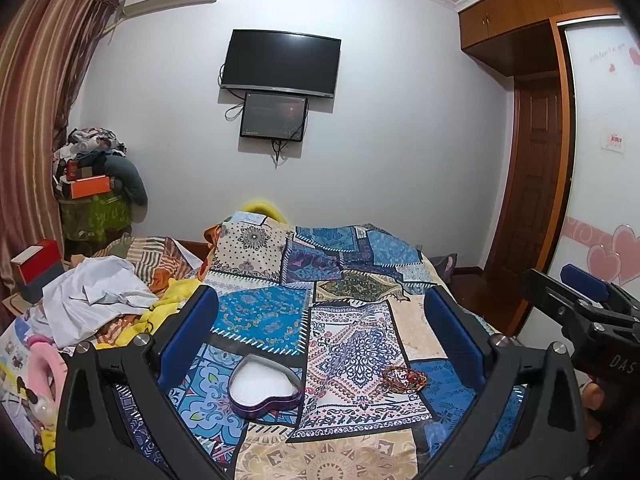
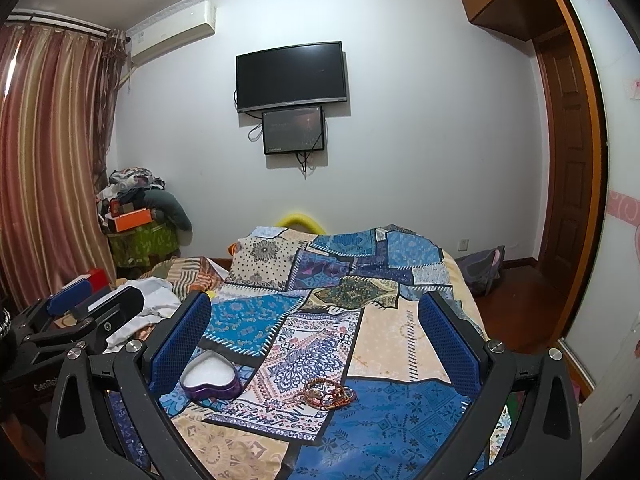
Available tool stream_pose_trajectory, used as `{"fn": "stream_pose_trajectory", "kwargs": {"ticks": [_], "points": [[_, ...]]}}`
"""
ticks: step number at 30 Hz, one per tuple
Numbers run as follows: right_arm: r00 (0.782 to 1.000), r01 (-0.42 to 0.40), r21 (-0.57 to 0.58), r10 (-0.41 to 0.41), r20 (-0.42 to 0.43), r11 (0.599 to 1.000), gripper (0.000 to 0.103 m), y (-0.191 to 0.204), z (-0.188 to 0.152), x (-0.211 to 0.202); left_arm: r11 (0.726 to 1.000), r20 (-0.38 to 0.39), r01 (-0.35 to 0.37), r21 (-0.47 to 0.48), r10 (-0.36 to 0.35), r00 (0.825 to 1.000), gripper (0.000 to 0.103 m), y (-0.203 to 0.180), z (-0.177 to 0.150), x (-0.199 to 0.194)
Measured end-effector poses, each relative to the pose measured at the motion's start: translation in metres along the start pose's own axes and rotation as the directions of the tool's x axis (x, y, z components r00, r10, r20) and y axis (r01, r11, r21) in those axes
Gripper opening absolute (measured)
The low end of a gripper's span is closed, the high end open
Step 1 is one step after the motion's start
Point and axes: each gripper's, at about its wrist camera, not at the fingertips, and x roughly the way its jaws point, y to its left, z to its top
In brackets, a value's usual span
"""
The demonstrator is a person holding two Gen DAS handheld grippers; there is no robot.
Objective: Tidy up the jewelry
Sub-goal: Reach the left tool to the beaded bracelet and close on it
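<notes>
A purple heart-shaped tin (image 1: 264, 386) with white padding inside lies open on the patterned bedspread; it also shows in the right wrist view (image 2: 210, 380). A small pile of red and brown bracelets (image 1: 404, 378) lies to its right, also seen in the right wrist view (image 2: 329, 393). My left gripper (image 1: 320, 320) is open and empty above the bed, the tin between its fingers. My right gripper (image 2: 316, 328) is open and empty, the bracelets between its fingers. The right gripper shows at the right of the left view (image 1: 584, 300); the left gripper shows at the left of the right view (image 2: 80, 312).
The bed (image 1: 360, 280) carries a blue and beige patchwork cover. Crumpled white clothing (image 1: 96, 296) and yellow fabric lie on its left. A red box (image 1: 36, 268) and a laundry pile (image 1: 96, 184) stand by the curtain. A wardrobe (image 1: 600, 160) stands right.
</notes>
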Motion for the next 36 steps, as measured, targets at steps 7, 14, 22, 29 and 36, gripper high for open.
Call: {"fn": "stream_pose_trajectory", "kwargs": {"ticks": [7,14,22,29,36], "points": [[0.999,0.004,0.014,-0.004,-0.044,1.0,0.103,-0.008,-0.004,0.019,1.0,-0.036,-0.005,0.009,0.005,0.999,0.103,-0.002,-0.005,0.023],[0.995,0.018,0.037,-0.015,-0.097,0.999,0.103,-0.023,-0.011,0.039,1.0,-0.107,-0.006,0.004,0.006,0.994,0.103,-0.002,-0.013,0.057],[0.981,0.069,0.037,-0.061,-0.182,0.997,0.103,-0.048,-0.027,0.067,1.0,-0.23,-0.019,-0.016,0.015,0.973,0.103,-0.003,-0.036,0.108],[0.954,0.099,0.01,-0.092,-0.285,0.995,0.103,-0.068,-0.048,0.09,1.0,-0.353,0.016,-0.013,-0.019,0.935,0.103,-0.009,-0.064,0.147],[0.913,0.051,0.001,-0.046,-0.404,0.999,0.088,-0.075,-0.074,0.11,0.995,-0.469,0.099,-0.028,-0.1,0.878,0.081,-0.025,-0.094,0.18]]}}
